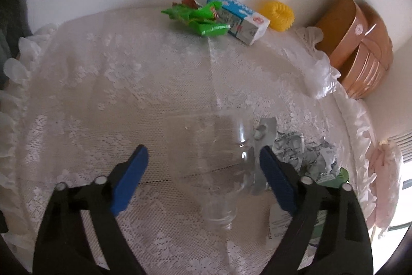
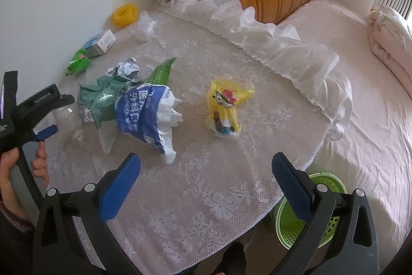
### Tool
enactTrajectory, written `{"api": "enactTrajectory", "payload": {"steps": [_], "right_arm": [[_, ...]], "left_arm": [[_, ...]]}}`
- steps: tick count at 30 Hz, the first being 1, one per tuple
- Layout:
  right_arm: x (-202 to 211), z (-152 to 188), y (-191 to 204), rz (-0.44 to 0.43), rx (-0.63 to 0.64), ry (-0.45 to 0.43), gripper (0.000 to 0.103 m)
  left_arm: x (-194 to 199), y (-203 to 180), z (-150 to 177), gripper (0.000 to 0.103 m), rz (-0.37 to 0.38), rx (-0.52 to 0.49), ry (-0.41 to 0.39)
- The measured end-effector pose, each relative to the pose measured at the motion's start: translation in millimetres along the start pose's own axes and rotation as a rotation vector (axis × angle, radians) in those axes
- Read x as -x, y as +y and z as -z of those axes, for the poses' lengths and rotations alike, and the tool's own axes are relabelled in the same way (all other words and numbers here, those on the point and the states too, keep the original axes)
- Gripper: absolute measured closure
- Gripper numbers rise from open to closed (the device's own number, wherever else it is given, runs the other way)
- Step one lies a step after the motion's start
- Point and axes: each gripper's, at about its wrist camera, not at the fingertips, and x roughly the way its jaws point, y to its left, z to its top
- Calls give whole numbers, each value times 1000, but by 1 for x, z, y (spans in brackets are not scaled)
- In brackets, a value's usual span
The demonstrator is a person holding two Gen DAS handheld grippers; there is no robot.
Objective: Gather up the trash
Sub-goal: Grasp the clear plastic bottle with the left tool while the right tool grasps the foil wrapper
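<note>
Basket, green perforated plastic, beside the lace-covered table; I cannot see its contents. Clear plastic bottle lies on the lace, neck toward my left gripper, whose blue pads straddle it without touching. Right gripper: fingers apart, empty. Crumpled blue-white bag lies nearby

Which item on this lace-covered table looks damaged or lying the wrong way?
The clear plastic bottle lies on its side on the lace tablecloth, capless, between the left gripper's open jaws. Beside it sits crumpled paper.
</note>
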Motion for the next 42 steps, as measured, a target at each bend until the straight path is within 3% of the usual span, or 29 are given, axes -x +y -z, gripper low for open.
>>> {"api": "enactTrajectory", "payload": {"steps": [6,10,16,19,22,25,28,35,36,38,39,42], "right_arm": [[5,-12,14,-17,36,-20,2],[16,-23,29,-56,77,-51,2],[30,-60,74,-200,204,-111,2],[16,-82,106,-300,259,-85,2],[-25,-102,148,-365,298,6,2],[-61,-106,175,-344,321,81,2],[-101,-99,202,-244,385,146,2],[-133,-81,210,-77,494,190,2],[-134,-81,208,-74,497,194,5],[-135,-80,206,-76,505,202,22],[-135,-79,205,-79,508,208,36],[-134,-79,203,-104,494,212,41]], "left_arm": [[-10,0,5,43,62,0,35],[-9,1,6,43,79,-13,35],[6,12,9,43,91,-68,7],[17,20,10,43,81,-96,-21],[31,34,14,43,72,-121,-46],[48,54,19,43,63,-123,-67],[58,66,25,43,52,-122,-81],[69,86,35,43,60,-107,-87],[68,88,34,43,59,-102,-87],[68,89,35,43,57,-100,-89],[68,89,36,43,56,-100,-91],[71,91,36,43,48,-101,-103]]}}
